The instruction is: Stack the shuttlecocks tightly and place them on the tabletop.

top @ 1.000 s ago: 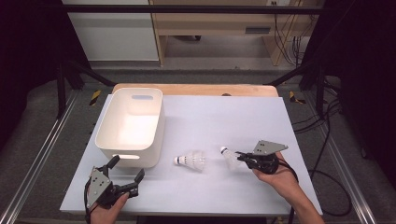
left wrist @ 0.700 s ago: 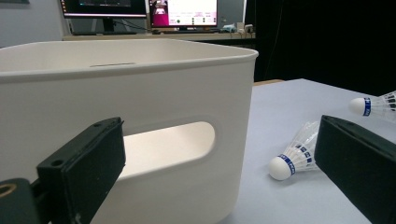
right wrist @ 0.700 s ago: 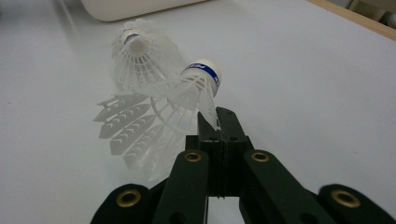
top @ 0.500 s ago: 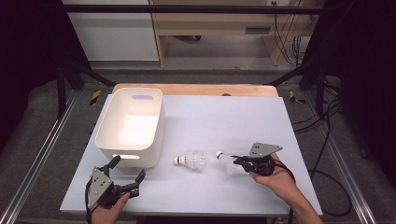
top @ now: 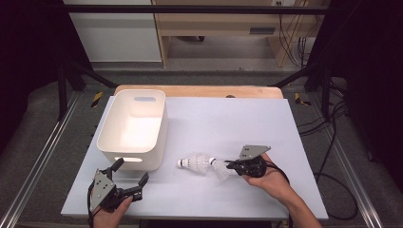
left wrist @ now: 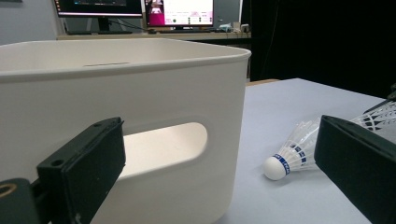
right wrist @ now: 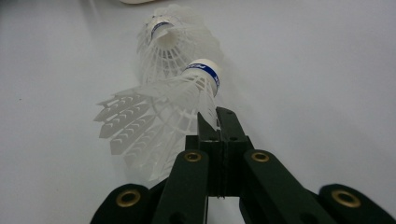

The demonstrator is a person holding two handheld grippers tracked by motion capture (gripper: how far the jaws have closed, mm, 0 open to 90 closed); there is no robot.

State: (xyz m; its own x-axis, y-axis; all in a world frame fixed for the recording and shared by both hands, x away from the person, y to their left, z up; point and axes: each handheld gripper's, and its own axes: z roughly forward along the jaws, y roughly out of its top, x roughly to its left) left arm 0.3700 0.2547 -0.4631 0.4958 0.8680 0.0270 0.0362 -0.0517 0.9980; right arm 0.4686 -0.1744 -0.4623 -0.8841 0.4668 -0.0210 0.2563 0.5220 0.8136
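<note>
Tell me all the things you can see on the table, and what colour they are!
Held shuttlecock: one, white with a blue band, skirt pinched in the right gripper.
Lying shuttlecock: one, white with a blue band, on its side beside the bin.
Bin: one, white, on the table's left half.
Table: one, pale grey-white top.
Left gripper: one, black, jaws apart, near the bin's front wall.
Right gripper: one, black, shut on the held shuttlecock.
</note>
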